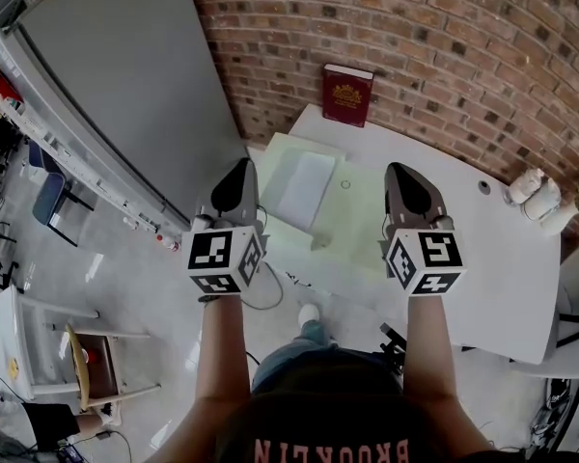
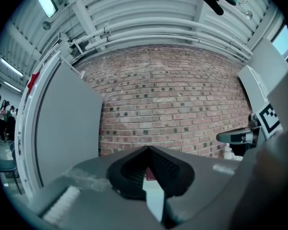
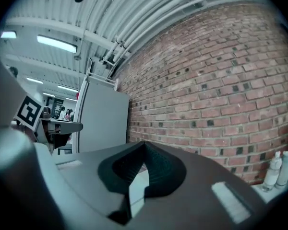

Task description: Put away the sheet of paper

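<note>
Head view, upper left: a grey panel (image 1: 125, 85) next to the brick wall (image 1: 434, 37). Lower left, under it: a wooden chair (image 1: 82, 365) on the floor.

Left of centre: the left gripper (image 1: 239, 167), held up on a bare arm and pointing toward the wall. Appears in the frame over the near left corner of the white table (image 1: 482, 258). In the left gripper view, jaws closed, with the tips meeting in a point. Grips nothing; through the thin slit behind the tips, only a bit of red and a pale strip visible.

Between the two grippers in the frame, down on the table: a light green mat (image 1: 352, 225). On its left part, the sheet of paper (image 1: 304, 189). Lies flat and is touched by neither gripper. Just to the right of the sheet, a small ring (image 1: 344, 183) on the mat.

Top centre: a red book (image 1: 347, 95), upright against the wall at the far edge of the table.

Right of centre: the right gripper (image 1: 399, 169), level with the left one in the frame and also pointing toward the wall, above the right side of the mat. In the right gripper view, jaws fully together, nothing between them; only brick wall ahead.

Right edge of the head view: some white bottles (image 1: 536, 196) on the table, close to the wall.
</note>
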Available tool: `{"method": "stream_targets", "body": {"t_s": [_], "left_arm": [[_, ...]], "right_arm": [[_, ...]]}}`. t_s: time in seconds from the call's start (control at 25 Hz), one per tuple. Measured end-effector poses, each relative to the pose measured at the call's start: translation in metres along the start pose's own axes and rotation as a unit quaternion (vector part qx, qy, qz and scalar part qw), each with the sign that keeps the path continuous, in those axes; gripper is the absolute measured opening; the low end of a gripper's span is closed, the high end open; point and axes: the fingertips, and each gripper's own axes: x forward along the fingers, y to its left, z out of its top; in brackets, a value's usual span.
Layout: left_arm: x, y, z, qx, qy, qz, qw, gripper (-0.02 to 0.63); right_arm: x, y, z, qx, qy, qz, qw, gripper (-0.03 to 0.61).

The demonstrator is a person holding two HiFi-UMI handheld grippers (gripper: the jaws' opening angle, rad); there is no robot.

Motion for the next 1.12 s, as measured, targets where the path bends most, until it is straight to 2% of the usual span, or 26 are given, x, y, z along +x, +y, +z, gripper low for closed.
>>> {"method": "stream_targets", "body": {"t_s": [0.16,0.36,0.6,0.8,1.12], "left_arm": [[-0.001,-0.01,0.027,0.019,-0.016,-0.017,0.9995,0.0],[-0.007,-0.022,0.055,0.028,-0.033,-0.036,0.9984,0.0],[-0.018,-0.028,0.077,0.025,-0.05,-0.037,0.9978,0.0],[-0.021,-0.028,0.081,0.021,-0.054,-0.041,0.9975,0.0],[-0.025,-0.024,0.082,0.014,-0.058,-0.036,0.9976,0.0]], "right_arm": [[-0.019,-0.005,0.03,-0.026,-0.022,-0.019,0.999,0.002],[-0.032,0.003,0.058,-0.048,-0.042,-0.015,0.998,0.002],[-0.046,0.005,0.086,-0.025,-0.065,-0.017,0.997,0.002],[-0.057,0.0,0.098,-0.036,-0.078,-0.033,0.996,0.0],[-0.062,0.004,0.097,-0.042,-0.077,-0.033,0.996,0.0]]}}
